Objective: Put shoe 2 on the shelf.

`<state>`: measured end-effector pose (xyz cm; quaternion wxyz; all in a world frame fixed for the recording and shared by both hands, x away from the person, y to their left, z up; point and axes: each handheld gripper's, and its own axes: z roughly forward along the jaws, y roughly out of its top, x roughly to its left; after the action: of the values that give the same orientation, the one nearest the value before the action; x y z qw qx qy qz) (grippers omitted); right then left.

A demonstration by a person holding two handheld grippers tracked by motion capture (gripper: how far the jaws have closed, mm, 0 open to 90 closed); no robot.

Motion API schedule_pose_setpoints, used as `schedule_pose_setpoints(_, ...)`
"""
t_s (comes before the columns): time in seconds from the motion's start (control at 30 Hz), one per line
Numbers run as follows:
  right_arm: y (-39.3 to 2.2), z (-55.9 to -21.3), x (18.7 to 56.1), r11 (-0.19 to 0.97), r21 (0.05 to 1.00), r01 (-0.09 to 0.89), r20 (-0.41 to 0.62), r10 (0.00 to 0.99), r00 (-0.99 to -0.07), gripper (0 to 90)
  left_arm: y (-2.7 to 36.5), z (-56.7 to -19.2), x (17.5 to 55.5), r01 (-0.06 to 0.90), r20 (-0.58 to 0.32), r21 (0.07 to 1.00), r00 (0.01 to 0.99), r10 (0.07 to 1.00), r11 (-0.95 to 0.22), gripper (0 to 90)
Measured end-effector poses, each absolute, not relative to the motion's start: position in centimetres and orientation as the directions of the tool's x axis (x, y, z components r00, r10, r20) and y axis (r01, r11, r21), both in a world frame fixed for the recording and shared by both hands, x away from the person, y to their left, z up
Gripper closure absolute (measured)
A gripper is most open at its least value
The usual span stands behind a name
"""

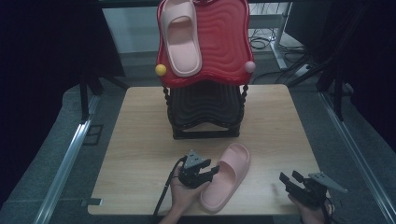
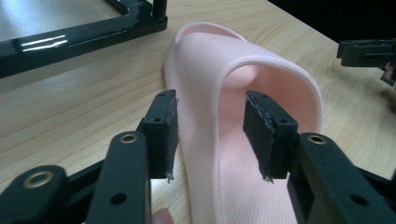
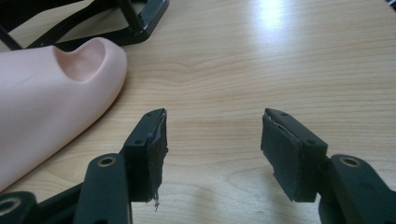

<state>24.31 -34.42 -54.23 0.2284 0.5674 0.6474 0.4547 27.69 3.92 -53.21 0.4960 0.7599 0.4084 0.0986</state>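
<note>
we saw the pink slipper point(image 1: 227, 178) lying flat on the wooden table point(image 1: 140, 140), just in front of the black rack point(image 1: 205, 112). our left gripper point(image 2: 211, 135) sat at the slipper's left edge, its jaws part open and straddling the side wall of the strap, one pad outside and one inside, neither pressing on it. our right gripper point(image 3: 212, 154) hovered to the right of the slipper, well apart from it, jaws fairly wide over bare table. a second pink slipper point(image 1: 183, 37) rested on the rack's red top shelf point(image 1: 224, 42).

pale pink slipper point(image 1: 226, 176) on a light woodgrain bench point(image 1: 140, 140); red ripple-patterned rack top point(image 1: 224, 42), black base point(image 1: 205, 114).
</note>
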Motion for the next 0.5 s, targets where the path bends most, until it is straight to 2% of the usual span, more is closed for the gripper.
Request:
schedule_pose_setpoints(0.27,-34.4,-54.4,24.3,-0.060,0.843,0.535,0.222,0.944,-0.244,40.8,2.3,-53.7,28.4,0.535,-0.247,0.824,0.636,0.731,-0.187,64.6)
schedule_pose_setpoints(0.5,-34.3,-54.4,24.2,-0.059,0.841,0.537,0.223,0.944,-0.245,40.9,1.7,-53.9,28.6,0.538,-0.241,0.826,0.603,0.761,-0.164,74.8)
